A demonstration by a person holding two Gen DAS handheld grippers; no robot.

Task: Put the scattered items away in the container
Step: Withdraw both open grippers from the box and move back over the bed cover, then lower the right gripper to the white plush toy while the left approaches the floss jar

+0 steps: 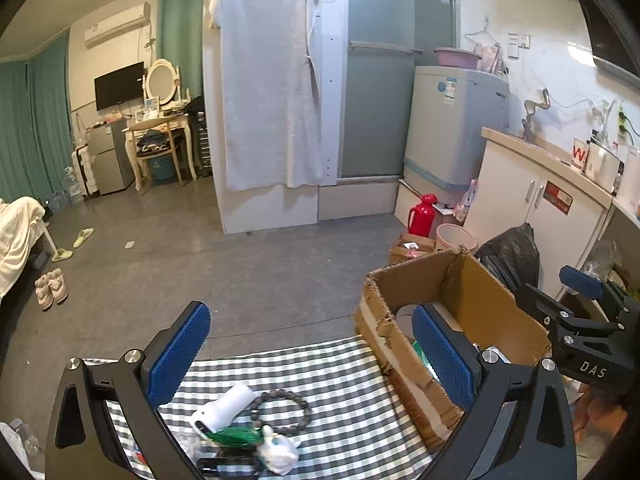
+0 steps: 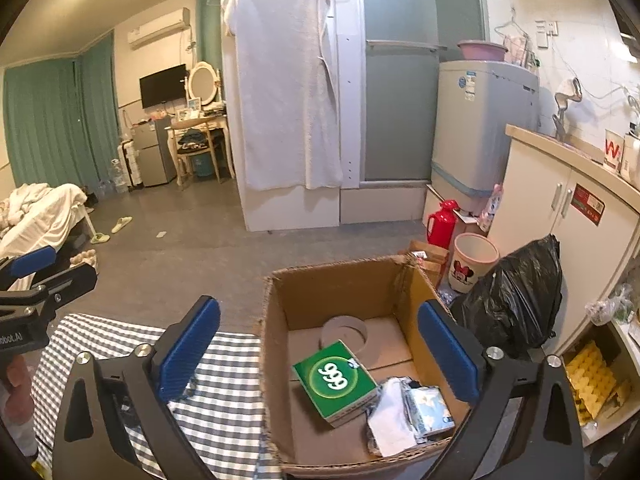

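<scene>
Scattered items, on the checked cloth [image 1: 352, 420] left of the cardboard box [image 2: 344, 280]: white tube [image 1: 224, 406], long axis running up toward the box; bead bracelet [image 1: 280, 412] touching it; white figurine [image 1: 280, 454] with green tassel [image 1: 236, 436]. Left claw [image 1: 312, 360] spread, empty, directly above them, the nearer one. Right claw [image 2: 320, 354] spread, empty, over the box. Box holds: green 999 carton [image 2: 336, 380], white and blue packets [image 2: 412, 412]

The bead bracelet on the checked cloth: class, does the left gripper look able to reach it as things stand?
Probably yes. The left gripper is open right above the bead bracelet, with nothing lying over the beads; only the white bottle and green tassel crowd one side.
</scene>
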